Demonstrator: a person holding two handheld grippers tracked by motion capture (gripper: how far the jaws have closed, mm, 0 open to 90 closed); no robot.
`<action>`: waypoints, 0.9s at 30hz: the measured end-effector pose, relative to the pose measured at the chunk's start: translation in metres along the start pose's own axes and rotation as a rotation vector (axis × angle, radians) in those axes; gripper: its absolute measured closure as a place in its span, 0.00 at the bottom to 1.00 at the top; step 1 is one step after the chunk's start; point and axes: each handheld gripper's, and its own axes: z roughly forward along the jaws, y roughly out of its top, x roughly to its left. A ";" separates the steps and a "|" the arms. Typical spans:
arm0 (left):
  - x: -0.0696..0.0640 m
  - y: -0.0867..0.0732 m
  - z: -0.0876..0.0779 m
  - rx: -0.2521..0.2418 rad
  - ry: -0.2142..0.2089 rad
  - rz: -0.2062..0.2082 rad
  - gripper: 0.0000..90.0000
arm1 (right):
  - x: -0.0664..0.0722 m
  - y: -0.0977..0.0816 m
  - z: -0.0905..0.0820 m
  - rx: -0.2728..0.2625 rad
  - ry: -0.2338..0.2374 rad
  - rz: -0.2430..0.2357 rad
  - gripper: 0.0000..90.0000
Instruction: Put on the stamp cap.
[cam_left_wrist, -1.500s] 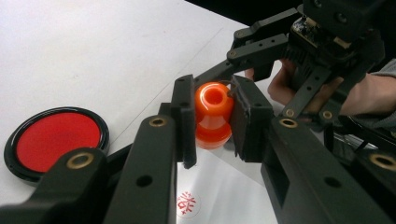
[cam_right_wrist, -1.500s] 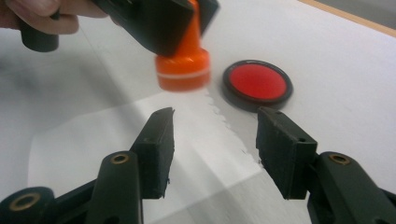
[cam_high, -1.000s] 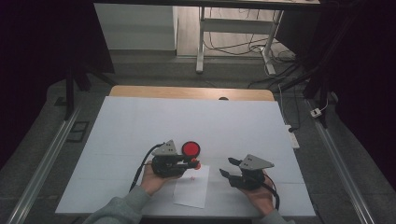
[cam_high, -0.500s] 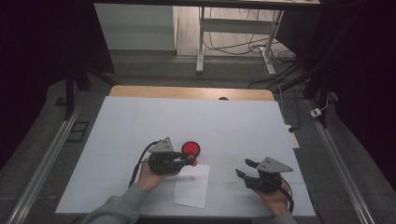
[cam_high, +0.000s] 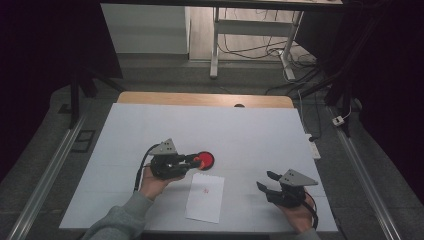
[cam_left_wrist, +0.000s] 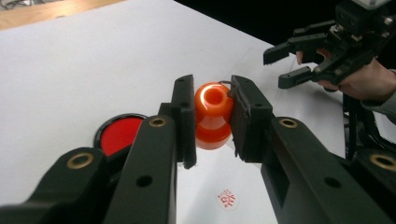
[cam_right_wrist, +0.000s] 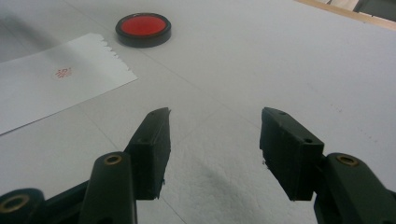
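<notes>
While lifted off the sheet: orange stamp (cam_left_wrist: 213, 114), above the paper's far edge
Left gripper (cam_left_wrist: 211, 116): fingers clamped on stamp, likely heading to ink pad (cam_high: 204, 160)
Right gripper (cam_right_wrist: 214, 140): fingers wide, empty, near worktop's (cam_high: 250, 125) front right corner
Paper (cam_high: 206, 197): front edge, red mark (cam_left_wrist: 227, 199) printed

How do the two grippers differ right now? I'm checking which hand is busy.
The left gripper is shut on an orange stamp; the right gripper is open with nothing between its jaws. The left gripper is over the sheet of paper, near the red ink pad; the right gripper is off to the paper's right, over bare table. Both are black, two-jawed and hand-held.
</notes>
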 end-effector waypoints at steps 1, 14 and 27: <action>0.001 0.000 -0.001 0.002 0.004 -0.001 0.80 | 0.000 0.000 0.000 -0.001 0.001 0.001 0.47; 0.010 0.007 -0.009 -0.002 0.044 0.003 0.80 | -0.002 0.000 0.000 -0.002 -0.002 0.004 0.47; 0.022 0.016 -0.002 0.019 0.076 0.013 0.80 | -0.001 0.000 0.001 0.004 0.002 0.001 0.47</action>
